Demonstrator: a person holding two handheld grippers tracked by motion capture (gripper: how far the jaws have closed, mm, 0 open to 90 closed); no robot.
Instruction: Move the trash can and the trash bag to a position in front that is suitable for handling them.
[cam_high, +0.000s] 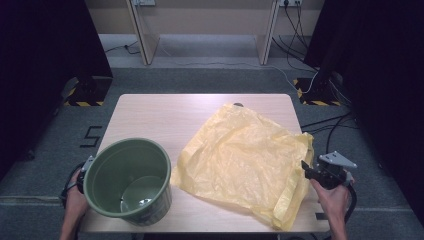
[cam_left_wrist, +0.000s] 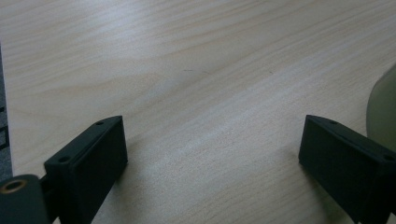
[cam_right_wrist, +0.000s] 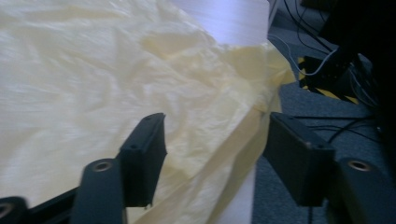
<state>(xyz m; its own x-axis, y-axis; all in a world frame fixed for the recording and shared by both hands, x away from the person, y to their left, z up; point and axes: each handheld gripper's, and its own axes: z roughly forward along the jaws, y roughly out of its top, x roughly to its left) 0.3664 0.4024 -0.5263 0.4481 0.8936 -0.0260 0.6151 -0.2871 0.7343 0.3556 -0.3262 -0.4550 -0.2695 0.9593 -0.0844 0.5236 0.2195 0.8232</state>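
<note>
One big yellow plastic bag (cam_high: 240, 160) is lying flat and crinkly on the right half of the worktop (cam_high: 160, 115). Its long way is running from the far middle of the worktop toward the near right corner, and its near right edge is hanging a little over the side. The right gripper (cam_high: 306, 169) is sitting right at that edge, pointing left across the bag. In the right gripper view its fingers (cam_right_wrist: 142, 154) are spread apart, with the folded edge of the bag lying between them, not pinched. One green bucket (cam_high: 129, 180) is standing upright on the near left corner, just beside the bag, with its open mouth facing up. The left gripper (cam_left_wrist: 212, 154) is sitting low by the bucket's left side, fingers (cam_left_wrist: 93, 158) spread wide over bare wood and holding nothing.
</note>
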